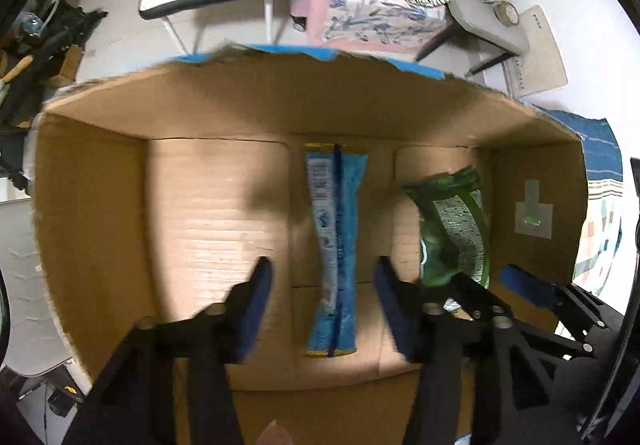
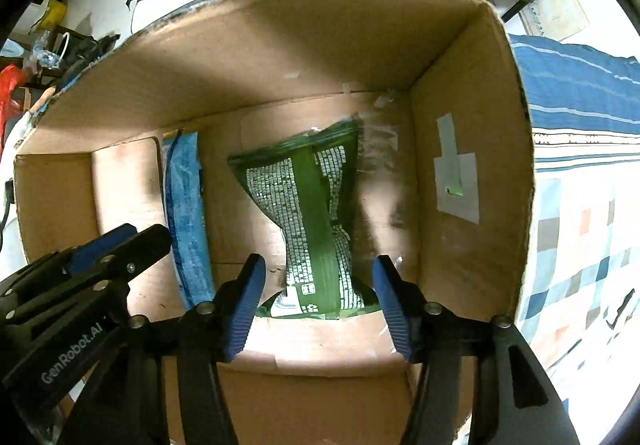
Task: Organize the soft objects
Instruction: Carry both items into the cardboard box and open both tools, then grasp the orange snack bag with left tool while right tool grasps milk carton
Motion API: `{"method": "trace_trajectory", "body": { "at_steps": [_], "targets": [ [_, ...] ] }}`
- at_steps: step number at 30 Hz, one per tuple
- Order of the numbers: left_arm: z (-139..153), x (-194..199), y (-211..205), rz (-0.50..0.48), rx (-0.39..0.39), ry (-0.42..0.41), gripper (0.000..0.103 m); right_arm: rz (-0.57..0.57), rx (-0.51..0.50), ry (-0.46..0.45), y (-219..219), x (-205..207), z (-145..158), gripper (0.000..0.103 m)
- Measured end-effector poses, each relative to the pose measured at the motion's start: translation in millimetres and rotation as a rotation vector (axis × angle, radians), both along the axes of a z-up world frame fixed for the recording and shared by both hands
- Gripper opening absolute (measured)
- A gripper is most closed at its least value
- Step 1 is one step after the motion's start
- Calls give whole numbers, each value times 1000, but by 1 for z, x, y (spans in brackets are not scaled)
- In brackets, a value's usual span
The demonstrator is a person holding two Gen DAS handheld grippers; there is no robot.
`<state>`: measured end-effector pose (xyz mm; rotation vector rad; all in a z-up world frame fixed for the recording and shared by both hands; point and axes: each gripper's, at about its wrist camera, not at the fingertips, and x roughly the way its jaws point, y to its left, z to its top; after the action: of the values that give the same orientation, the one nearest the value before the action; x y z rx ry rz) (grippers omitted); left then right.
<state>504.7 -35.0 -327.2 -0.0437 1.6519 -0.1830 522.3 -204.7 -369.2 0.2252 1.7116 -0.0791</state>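
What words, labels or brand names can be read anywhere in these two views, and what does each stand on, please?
"GenRobot.AI": on the left gripper, seen from the right wrist.
Blue packet: print blurred, unreadable.
Green packet: print too small to read.
Paper by the chair: marks unreadable.

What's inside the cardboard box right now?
Two soft packets lie on the floor of the cardboard box: a blue packet and, beside it, a green packet. Both grippers' open fingers hide the packets' near ends; anything beneath the packets is covered.
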Motion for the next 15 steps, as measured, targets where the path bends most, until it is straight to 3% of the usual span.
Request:
{"method": "trace_trajectory", "body": {
  "at_steps": [2, 3, 5, 10, 13, 15],
  "targets": [
    [6, -2, 7, 9, -4, -14, 96, 2, -10, 0, 2, -1, 2, 63],
    [10, -4, 9, 9, -4, -23, 98, 5, -15, -3, -2, -8, 1, 65],
    [17, -8, 12, -3, 12, -45, 98, 2, 1, -8, -5, -15, 5, 90],
    [33, -21, 15, -15, 16, -87, 100, 23, -4, -25, 2, -28, 19, 93],
    [45, -33, 20, -11, 15, -114, 100, 30, -18, -46, 9, -38, 29, 103],
    [56, -43, 26, -5, 26, -147, 100, 36, -31, -60, 13, -47, 37, 103]
  ]
}}
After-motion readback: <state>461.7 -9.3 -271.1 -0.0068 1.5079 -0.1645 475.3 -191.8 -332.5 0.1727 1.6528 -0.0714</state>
